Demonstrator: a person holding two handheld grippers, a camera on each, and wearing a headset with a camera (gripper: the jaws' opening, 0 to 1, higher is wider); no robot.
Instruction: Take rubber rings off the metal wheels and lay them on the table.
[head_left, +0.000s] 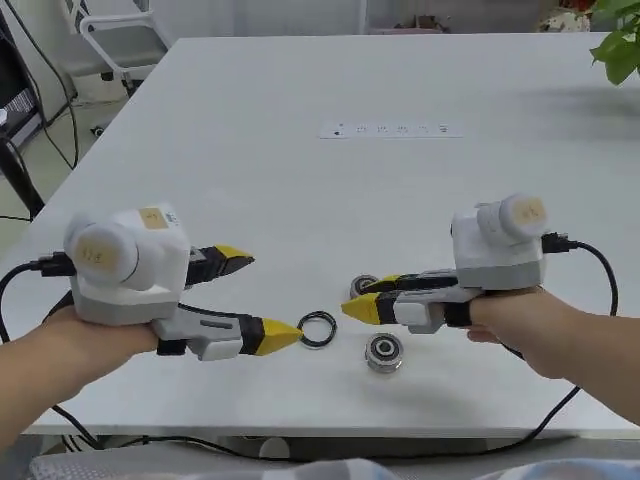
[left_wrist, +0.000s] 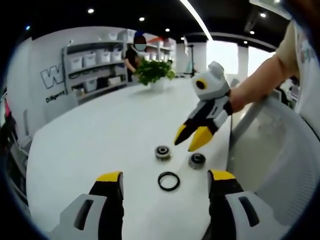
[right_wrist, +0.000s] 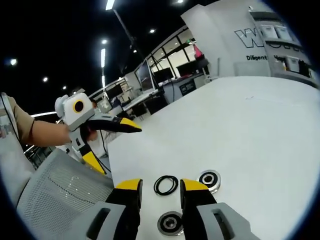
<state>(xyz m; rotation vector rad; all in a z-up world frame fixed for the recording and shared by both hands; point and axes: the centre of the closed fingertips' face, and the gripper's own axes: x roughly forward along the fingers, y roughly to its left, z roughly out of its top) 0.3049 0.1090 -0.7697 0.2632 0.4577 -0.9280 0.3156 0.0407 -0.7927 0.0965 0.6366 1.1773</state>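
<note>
A loose black rubber ring (head_left: 317, 329) lies flat on the white table (head_left: 300, 180), between the two grippers. One metal wheel (head_left: 384, 351) stands just right of it, near the front edge. A second wheel (head_left: 362, 286) is partly hidden behind the right gripper's tips. My left gripper (head_left: 262, 298) is wide open, its tips just left of the ring. My right gripper (head_left: 366, 297) is open by a narrow gap and holds nothing. The left gripper view has the ring (left_wrist: 168, 181) ahead of its jaws, with both wheels (left_wrist: 163, 152) (left_wrist: 197, 160) beyond. The right gripper view shows the ring (right_wrist: 166, 184) and both wheels (right_wrist: 209, 180) (right_wrist: 170, 222).
A flush socket strip (head_left: 392, 130) sits in the table's middle. A green plant (head_left: 620, 45) stands at the far right corner, and a chair (head_left: 120, 40) beyond the far left. A grey mesh chair (right_wrist: 55, 195) is by the near edge. Cables trail from both grippers.
</note>
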